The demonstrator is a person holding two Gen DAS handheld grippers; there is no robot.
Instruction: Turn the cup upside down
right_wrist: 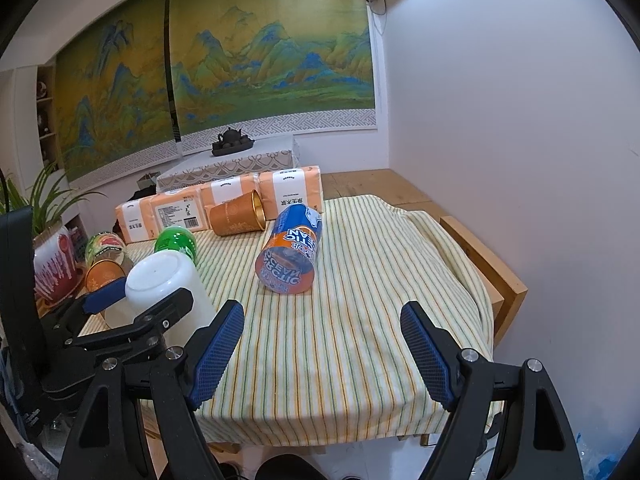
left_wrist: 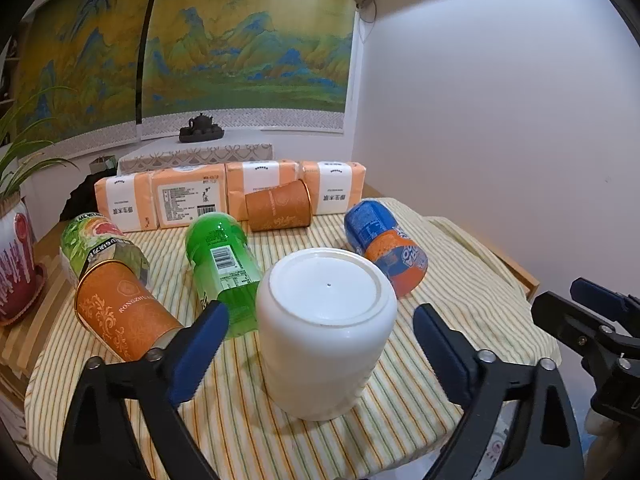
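A white cup (left_wrist: 326, 336) stands upside down on the striped cloth (left_wrist: 420, 392), its flat base facing up. My left gripper (left_wrist: 320, 328) is open, with one blue pad on each side of the cup and a gap to both. The cup also shows in the right wrist view (right_wrist: 164, 288), with the left gripper (right_wrist: 138, 302) around it. My right gripper (right_wrist: 322, 332) is open and empty, over the cloth (right_wrist: 360, 280) near the table's front edge, to the right of the cup. It shows at the right edge of the left wrist view (left_wrist: 592, 320).
Lying on the cloth are a green bottle (left_wrist: 222, 264), a blue-and-orange bottle (left_wrist: 386, 248), two orange tins (left_wrist: 120, 312) (left_wrist: 278, 206) and a green-labelled bottle (left_wrist: 96, 240). Tissue packs (left_wrist: 228, 192) line the back. A potted plant (left_wrist: 16, 256) stands left. A wall is right.
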